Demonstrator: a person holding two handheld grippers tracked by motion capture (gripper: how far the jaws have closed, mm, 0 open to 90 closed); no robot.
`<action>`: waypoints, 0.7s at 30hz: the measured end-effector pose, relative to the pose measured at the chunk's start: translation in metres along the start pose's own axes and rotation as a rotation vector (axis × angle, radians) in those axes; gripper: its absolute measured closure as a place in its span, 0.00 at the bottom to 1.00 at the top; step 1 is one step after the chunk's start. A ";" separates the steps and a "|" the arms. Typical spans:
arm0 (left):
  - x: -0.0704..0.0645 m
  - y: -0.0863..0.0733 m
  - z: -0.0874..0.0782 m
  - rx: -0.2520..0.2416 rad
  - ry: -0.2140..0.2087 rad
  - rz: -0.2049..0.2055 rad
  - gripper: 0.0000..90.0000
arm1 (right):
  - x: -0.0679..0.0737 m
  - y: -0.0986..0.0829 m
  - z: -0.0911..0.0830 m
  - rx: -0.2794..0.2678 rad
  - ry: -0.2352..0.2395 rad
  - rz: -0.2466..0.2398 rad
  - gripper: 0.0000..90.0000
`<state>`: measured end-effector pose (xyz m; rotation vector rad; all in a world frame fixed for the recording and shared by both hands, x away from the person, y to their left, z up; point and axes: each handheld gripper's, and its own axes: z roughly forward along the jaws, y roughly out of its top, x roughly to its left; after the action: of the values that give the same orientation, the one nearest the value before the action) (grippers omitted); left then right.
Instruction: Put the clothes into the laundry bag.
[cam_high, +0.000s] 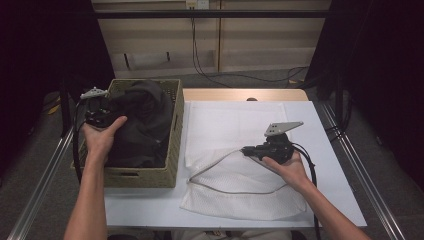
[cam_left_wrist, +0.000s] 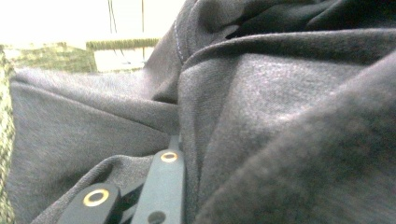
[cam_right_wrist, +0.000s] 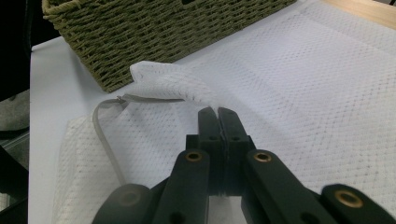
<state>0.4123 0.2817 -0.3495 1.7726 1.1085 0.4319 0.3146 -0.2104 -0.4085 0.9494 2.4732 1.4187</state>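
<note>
We see the right gripper (cam_right_wrist: 217, 111) with jaws pressed together on the mesh bag's (cam_high: 235, 190) open edge, lifting it off the table (cam_high: 150, 205). Left gripper (cam_high: 102, 117) is buried in the dark garment (cam_high: 142, 125) in the basket (cam_high: 175, 135); its jaw gap we cannot tell.

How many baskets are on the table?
1. The woven basket sits at the table's left side, full of dark clothes, right beside the white mesh bag. Nothing else like it shows.
</note>
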 end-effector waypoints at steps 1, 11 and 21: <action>-0.002 0.002 -0.002 -0.013 0.002 0.006 0.83 | 0.000 0.000 0.000 -0.001 0.000 0.001 1.00; -0.015 0.025 -0.026 -0.144 0.020 0.035 0.84 | 0.000 0.001 -0.001 -0.004 -0.002 0.001 1.00; -0.021 0.038 -0.045 -0.220 0.001 0.051 0.84 | 0.000 0.001 -0.002 -0.006 -0.002 0.008 1.00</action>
<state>0.3891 0.2837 -0.2917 1.6100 0.9783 0.5637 0.3149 -0.2114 -0.4067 0.9605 2.4649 1.4259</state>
